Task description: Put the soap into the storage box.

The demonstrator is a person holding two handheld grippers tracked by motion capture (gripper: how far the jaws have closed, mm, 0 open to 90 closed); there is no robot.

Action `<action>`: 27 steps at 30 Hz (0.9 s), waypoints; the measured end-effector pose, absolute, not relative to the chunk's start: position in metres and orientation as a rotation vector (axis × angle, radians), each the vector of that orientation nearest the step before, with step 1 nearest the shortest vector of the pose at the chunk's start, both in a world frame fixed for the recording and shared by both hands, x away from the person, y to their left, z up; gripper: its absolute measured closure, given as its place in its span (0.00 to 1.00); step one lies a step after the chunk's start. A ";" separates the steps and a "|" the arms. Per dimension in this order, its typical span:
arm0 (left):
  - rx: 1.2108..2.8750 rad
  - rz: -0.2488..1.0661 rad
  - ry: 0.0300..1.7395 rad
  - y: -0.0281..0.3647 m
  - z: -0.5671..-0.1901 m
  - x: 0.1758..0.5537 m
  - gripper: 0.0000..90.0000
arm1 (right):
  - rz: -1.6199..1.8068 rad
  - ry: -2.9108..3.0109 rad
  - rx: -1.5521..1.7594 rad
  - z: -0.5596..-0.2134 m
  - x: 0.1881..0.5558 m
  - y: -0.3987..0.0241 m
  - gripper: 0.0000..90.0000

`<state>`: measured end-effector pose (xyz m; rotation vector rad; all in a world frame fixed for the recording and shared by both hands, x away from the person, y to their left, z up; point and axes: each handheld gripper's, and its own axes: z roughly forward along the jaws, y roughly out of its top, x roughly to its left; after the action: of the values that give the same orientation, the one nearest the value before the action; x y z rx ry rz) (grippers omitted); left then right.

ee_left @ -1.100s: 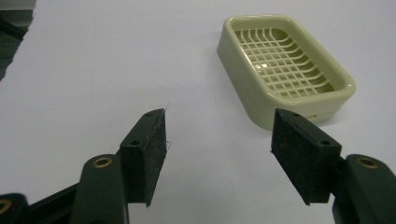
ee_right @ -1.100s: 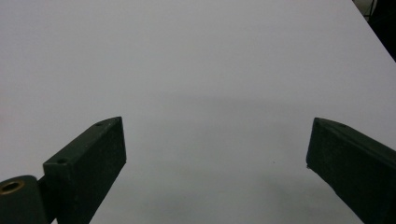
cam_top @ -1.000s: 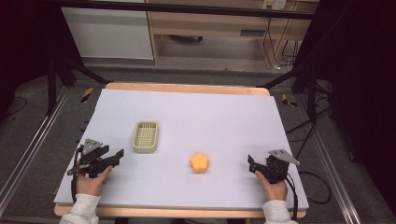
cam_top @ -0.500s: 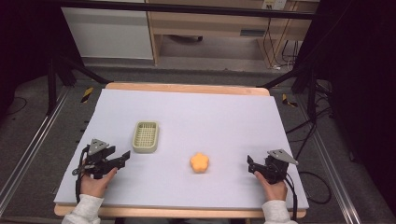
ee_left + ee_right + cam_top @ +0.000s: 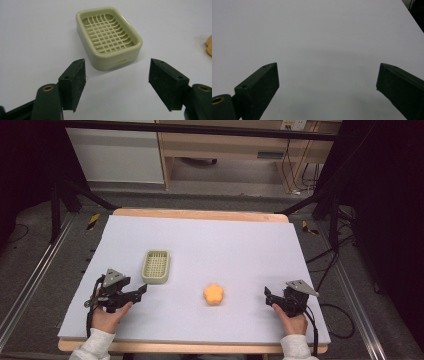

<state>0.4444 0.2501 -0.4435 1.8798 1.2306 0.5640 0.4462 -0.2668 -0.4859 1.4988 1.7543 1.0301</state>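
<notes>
Left gripper view: our left gripper [image 5: 116, 85] has just been opening, nothing between its jaws, and has edged toward the soap dish [image 5: 109, 36] just ahead, so we judge a grasp is coming. Right gripper [image 5: 328, 91] rests released. Orange piece [image 5: 209, 45] is cut off at the frame edge.

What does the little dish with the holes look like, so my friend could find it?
Look at the big white table and go to its left half. Just ahead of the left hand-held gripper, whose jaws have just been opening with nothing between them, sits the soap dish. It is pale green, a rounded rectangle with a criss-cross grid inside, unlike the orange flower-shaped soap to its right.
</notes>
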 end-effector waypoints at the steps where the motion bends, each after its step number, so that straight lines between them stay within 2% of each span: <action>1: 1.887 0.560 1.223 0.248 -0.443 0.444 0.33 | 1.028 1.753 1.496 -0.486 0.446 -0.267 0.05; 27: 1.919 0.530 1.095 0.206 -0.417 0.456 0.29 | 1.013 1.754 1.505 -0.486 0.447 -0.266 0.05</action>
<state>0.4556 0.2059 -0.4165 1.9185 1.0948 0.5302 0.4470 -0.2665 -0.4863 1.5055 1.7543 1.0133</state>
